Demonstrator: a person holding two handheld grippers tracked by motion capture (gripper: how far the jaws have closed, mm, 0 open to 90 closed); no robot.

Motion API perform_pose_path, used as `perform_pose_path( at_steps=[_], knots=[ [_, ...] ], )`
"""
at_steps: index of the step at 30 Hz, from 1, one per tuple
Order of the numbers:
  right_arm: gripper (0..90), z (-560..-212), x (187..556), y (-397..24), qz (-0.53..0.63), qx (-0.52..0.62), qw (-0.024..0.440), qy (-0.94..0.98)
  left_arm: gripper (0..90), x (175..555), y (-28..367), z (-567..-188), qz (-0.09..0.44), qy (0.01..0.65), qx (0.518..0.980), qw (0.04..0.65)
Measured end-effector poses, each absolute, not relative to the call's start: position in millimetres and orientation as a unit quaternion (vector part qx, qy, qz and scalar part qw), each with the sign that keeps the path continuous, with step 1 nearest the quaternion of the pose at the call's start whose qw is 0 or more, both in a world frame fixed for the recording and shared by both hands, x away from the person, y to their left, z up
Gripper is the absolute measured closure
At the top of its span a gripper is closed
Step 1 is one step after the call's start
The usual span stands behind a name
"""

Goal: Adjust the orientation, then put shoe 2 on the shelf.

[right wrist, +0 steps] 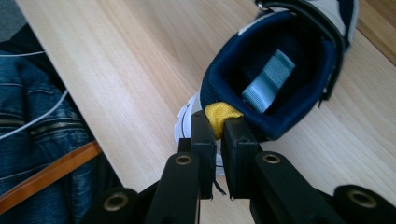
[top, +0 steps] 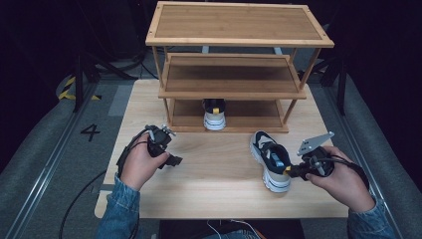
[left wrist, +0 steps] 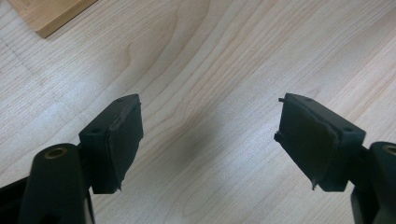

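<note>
Two shoes are showing: one is sitting on the table [top: 209,174] near its right front, the right gripper [top: 291,171] pinching the yellow heel tab [right wrist: 220,116] of this shoe [top: 270,162] between closed jaws. Left gripper [top: 171,160] is hovering with jaws spread wide, gripping nothing. Another shoe [top: 214,114] is resting on the rack's [top: 239,37] bottom shelf.

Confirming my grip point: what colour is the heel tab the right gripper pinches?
Yellow heel tab, clearest in the right gripper view.
</note>
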State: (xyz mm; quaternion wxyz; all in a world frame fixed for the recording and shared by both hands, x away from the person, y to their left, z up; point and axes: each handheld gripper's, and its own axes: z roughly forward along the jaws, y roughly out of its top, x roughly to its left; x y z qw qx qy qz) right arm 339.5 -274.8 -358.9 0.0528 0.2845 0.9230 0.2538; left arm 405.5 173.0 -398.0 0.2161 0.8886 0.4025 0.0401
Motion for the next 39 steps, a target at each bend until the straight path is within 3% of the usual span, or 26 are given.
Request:
perform_pose_path(
  at_steps=[2,5,12,14,18,22,34,39],
  knots=[
    [83.6,-360.3,338.5,-270.5,0.252,0.277,0.045,0.926,22.6,405.9,172.2,-398.4,0.04,0.4,0.89,0.214],
    [75.4,-359.6,337.0,-270.4,0.247,0.279,0.032,0.927,22.6,406.0,172.4,-398.7,0.04,0.397,0.892,0.212],
    [54.4,-349.8,338.2,-271.9,0.267,0.267,0.082,0.922,22.4,405.1,172.8,-399.6,0.038,0.405,0.889,0.211],
    [53.6,-351.7,339.6,-268.7,0.266,0.261,0.082,0.924,22.4,405.2,172.6,-400.0,0.036,0.404,0.89,0.209],
    [47.4,-370.4,350.5,-250.1,0.233,0.246,0.047,0.94,22.4,405.9,172.3,-402.0,0.035,0.401,0.892,0.207],
    [47.9,-383.3,357.2,-241.1,0.212,0.238,0.021,0.948,22.2,405.2,173.7,-402.7,0.033,0.408,0.889,0.208],
    [67.6,-404.8,371.2,-223.9,0.159,0.226,-0.015,0.961,21.8,400.0,185.6,-403.8,0.034,0.421,0.882,0.207],
    [70.7,-403.1,371.7,-221.2,0.152,0.228,-0.019,0.962,21.9,397.3,190.9,-405.3,0.032,0.424,0.882,0.203]
  ],
)
